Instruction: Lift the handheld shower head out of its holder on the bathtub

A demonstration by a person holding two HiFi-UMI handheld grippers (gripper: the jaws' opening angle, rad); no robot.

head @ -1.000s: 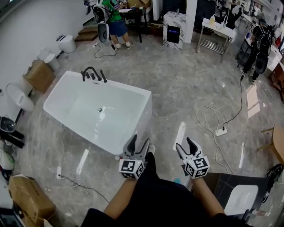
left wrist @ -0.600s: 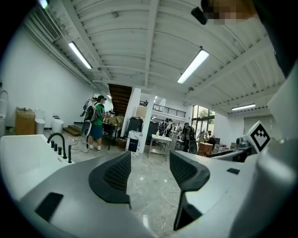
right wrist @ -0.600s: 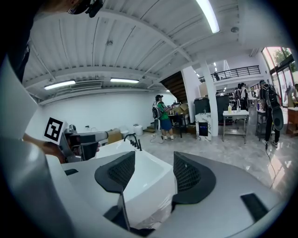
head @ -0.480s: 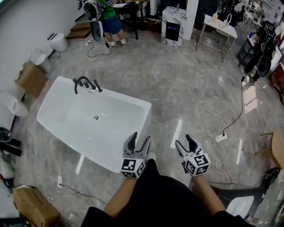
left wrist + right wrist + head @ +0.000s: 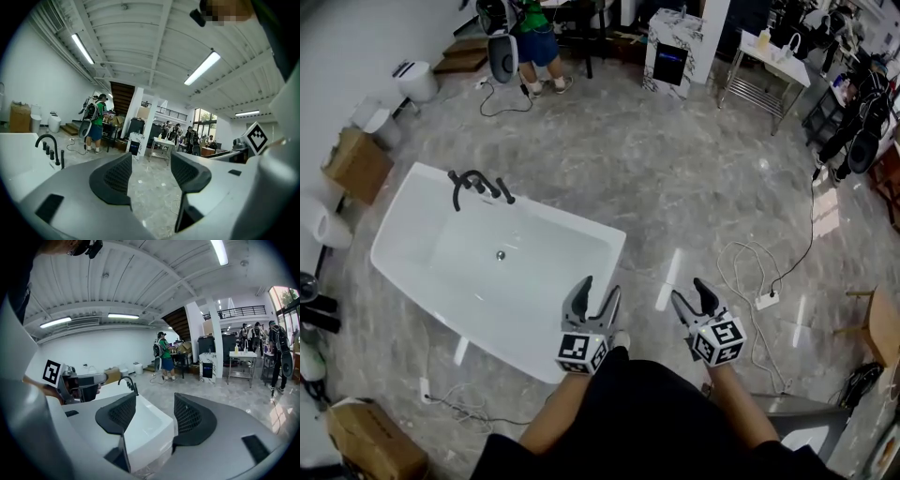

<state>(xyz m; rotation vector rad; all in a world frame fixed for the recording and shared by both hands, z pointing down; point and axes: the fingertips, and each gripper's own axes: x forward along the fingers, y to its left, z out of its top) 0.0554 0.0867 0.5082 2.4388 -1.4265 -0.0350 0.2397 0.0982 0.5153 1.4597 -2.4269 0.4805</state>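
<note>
Shower head (image 5: 504, 195) is sitting upright in its holder on the far rim of the white bathtub (image 5: 567, 222), right beside the black faucet (image 5: 461, 184) (the thin stick, not the arched spout). Left gripper (image 5: 598, 289) and right gripper (image 5: 689, 292) hang by the tub's near end, well apart from it, jaws spread wide, nothing between them.

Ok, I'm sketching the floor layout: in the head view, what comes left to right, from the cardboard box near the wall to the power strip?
Cardboard box → black tap on the bathtub → left gripper → right gripper → power strip.
</note>
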